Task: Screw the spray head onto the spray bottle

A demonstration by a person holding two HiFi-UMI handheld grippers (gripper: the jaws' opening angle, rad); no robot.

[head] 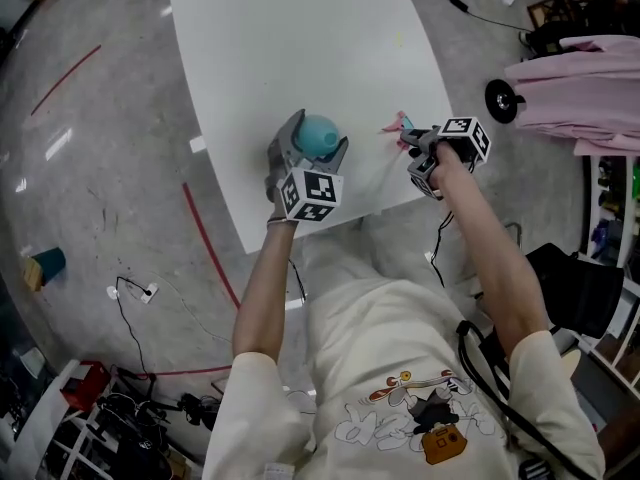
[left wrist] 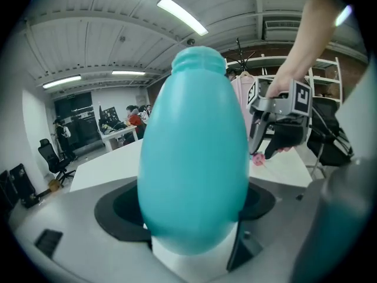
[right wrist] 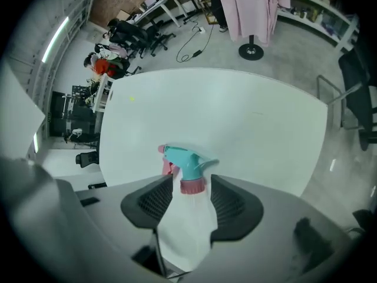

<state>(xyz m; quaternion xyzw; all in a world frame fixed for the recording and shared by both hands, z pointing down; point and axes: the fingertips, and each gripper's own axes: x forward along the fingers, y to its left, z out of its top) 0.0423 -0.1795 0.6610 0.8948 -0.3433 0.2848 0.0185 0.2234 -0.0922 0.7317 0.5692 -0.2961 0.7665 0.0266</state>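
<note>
My left gripper [head: 316, 142] is shut on the teal egg-shaped spray bottle [head: 320, 132] above the white table's [head: 300, 28] near edge. In the left gripper view the bottle [left wrist: 194, 158] stands upright between the jaws with its neck open at the top. The spray head [right wrist: 185, 164], teal with a pink trigger and collar, lies on the table. My right gripper [right wrist: 192, 196] points steeply down at it, open, with the collar in the gap between the pads. It shows as a pink tip [head: 397, 123] just beyond the right gripper [head: 410, 141], right of the bottle.
A pink garment [head: 585, 78] hangs on a rack with a round black base [head: 503, 100] right of the table. Red tape lines [head: 205, 243] and cables [head: 135, 293] lie on the floor to the left. A dark chair [head: 585, 288] stands at the right.
</note>
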